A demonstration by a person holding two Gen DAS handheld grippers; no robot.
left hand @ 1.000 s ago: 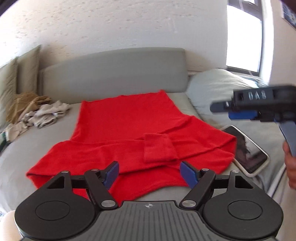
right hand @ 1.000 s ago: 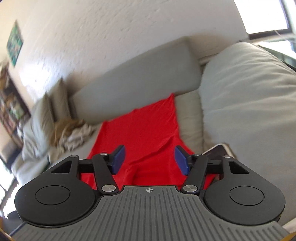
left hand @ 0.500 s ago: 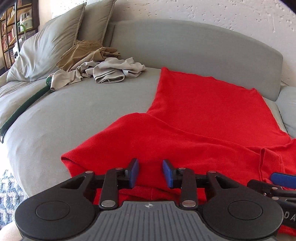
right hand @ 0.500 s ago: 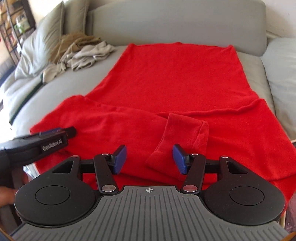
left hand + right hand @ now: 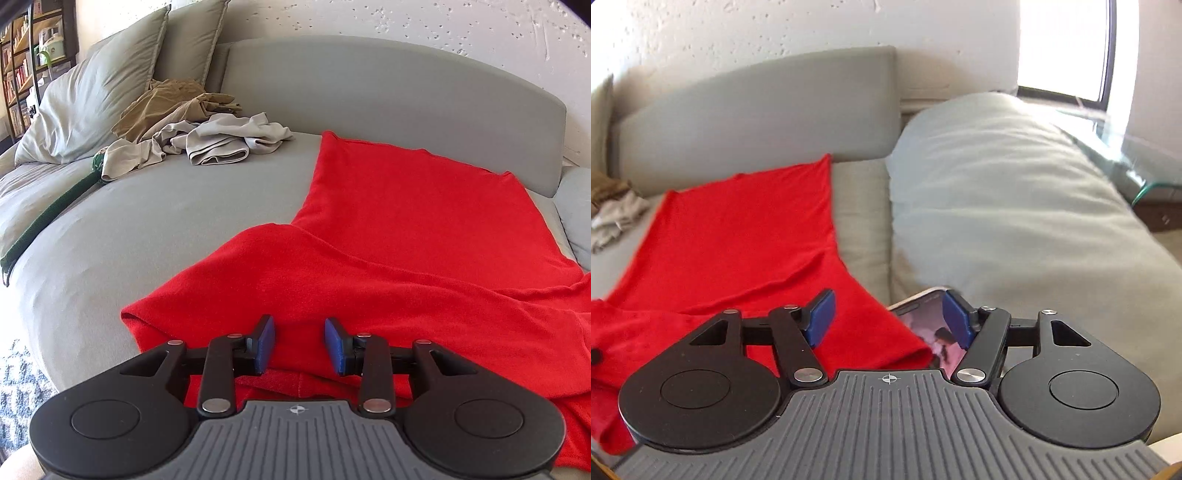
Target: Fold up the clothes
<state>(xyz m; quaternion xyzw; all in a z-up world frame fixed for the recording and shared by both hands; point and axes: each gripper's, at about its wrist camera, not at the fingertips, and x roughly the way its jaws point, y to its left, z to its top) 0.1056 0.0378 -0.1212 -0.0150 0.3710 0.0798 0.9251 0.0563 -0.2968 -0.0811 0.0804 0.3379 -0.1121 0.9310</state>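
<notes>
A red long-sleeved garment [image 5: 406, 229] lies spread flat on a grey sofa seat [image 5: 147, 229], its sleeves folded across the near part. My left gripper [image 5: 299, 345] is open and low over the near left sleeve fold, with red cloth showing between its blue pads [image 5: 264, 345]. In the right wrist view the same red garment [image 5: 738, 240] ends at its right sleeve tip. My right gripper [image 5: 888, 321] is wide open over that tip, and a phone [image 5: 923, 325] lies just beside it.
Crumpled beige and tan clothes [image 5: 221, 140] are piled at the back left by pillows [image 5: 103, 96]. A green strap [image 5: 48, 218] runs along the left. On the right sit a large grey cushion [image 5: 997, 203] and a glass table [image 5: 1126, 155].
My left gripper swung to the garment's left sleeve, narrowed its fingers and came closer. My right gripper moved from the folded cuff in the middle to the right sleeve tip by the phone.
</notes>
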